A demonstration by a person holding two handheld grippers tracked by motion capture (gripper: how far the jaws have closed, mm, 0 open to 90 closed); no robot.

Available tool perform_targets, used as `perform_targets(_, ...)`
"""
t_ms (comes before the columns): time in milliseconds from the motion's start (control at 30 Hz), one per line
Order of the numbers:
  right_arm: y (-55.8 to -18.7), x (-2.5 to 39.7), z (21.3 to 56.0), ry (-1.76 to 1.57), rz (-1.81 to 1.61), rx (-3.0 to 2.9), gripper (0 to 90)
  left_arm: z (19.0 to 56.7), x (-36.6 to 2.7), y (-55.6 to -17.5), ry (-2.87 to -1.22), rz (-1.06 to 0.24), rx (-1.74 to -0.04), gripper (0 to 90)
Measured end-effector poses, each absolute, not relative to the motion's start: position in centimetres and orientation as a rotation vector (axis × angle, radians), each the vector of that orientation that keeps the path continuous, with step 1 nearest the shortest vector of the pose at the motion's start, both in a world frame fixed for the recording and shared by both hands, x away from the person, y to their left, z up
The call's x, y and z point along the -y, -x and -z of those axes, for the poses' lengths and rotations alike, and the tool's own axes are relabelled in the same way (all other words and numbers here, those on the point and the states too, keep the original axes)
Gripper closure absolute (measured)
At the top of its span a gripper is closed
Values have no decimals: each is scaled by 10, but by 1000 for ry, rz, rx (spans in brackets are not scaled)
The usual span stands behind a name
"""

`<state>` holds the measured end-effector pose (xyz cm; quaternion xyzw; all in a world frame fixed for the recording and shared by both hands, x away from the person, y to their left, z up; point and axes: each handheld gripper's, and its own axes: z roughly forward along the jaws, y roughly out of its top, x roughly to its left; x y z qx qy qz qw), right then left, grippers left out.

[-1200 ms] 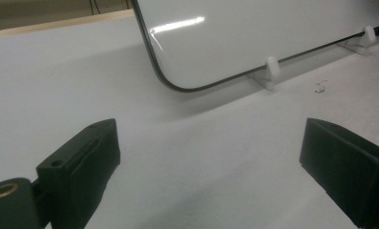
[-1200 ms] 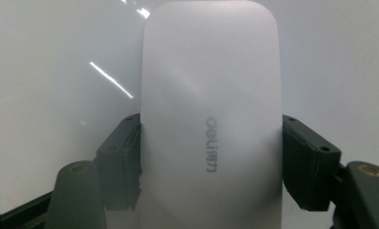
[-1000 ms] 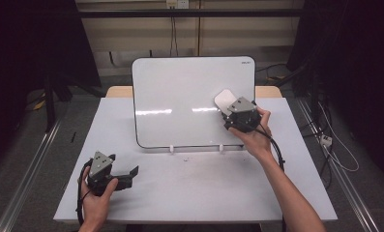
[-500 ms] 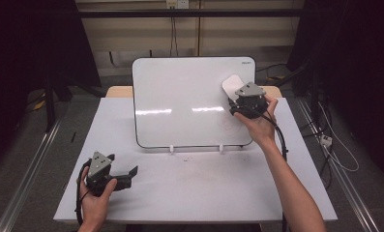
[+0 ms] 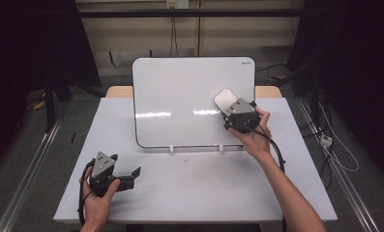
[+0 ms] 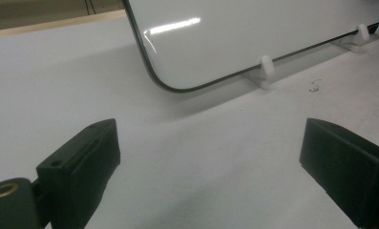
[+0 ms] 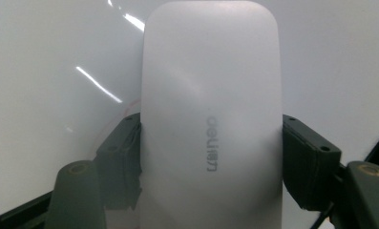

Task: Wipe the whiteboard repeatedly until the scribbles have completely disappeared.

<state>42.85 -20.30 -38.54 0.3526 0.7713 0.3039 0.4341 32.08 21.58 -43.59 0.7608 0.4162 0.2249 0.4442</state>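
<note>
Near left of the bench (image 5: 194,193): the left gripper (image 5: 131,174) is resting low in the person's left hand (image 5: 98,200), its jaws standing wide with nothing between them; in the left gripper view they are framing bare bench top and the near left corner of the whiteboard (image 6: 254,38). Judged from this pose, it is idling out of the way, since wiping calls for one tool alone.

Middle of the bench: the whiteboard (image 5: 180,106) is standing propped on two small white feet (image 5: 171,149), leaning back so that its face is turned toward the person and is easy to reach.

Farther right: the right gripper (image 5: 230,108), carried by the right hand (image 5: 252,137), is holding a white eraser (image 5: 225,99) flat against the right part of the board's face. In the right gripper view the jaws are clamping the eraser (image 7: 211,119) by its two long sides, which is leaving the wiping face free against the board. The board surface around it appears clean; faint marks cannot be told.
</note>
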Motion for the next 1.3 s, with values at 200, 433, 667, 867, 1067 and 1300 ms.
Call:
perform_targets(200, -418, 192, 398, -834, -749, -1963, 315, 435, -217, -320, -1874, -569, -1044, 59)
perform_targets(433, -411, 186, 404, -780, -711, -2000, 315, 435, -217, -320, -1878, -569, -1047, 59)
perform_targets(667, -419, 194, 395, -814, -718, -1989, 316, 436, -222, -320, -1862, -565, -1063, 59)
perform_targets(867, -433, 209, 379, -879, -735, -1943, 316, 435, -222, -320, -1855, -566, -1065, 59)
perform_targets(1067, -444, 221, 364, -922, -745, -1908, 316, 435, -222, -320, -1858, -567, -1069, 58)
perform_targets(1300, -435, 211, 375, -913, -741, -1886, 316, 435, -221, -320, -1860, -572, -1064, 59)
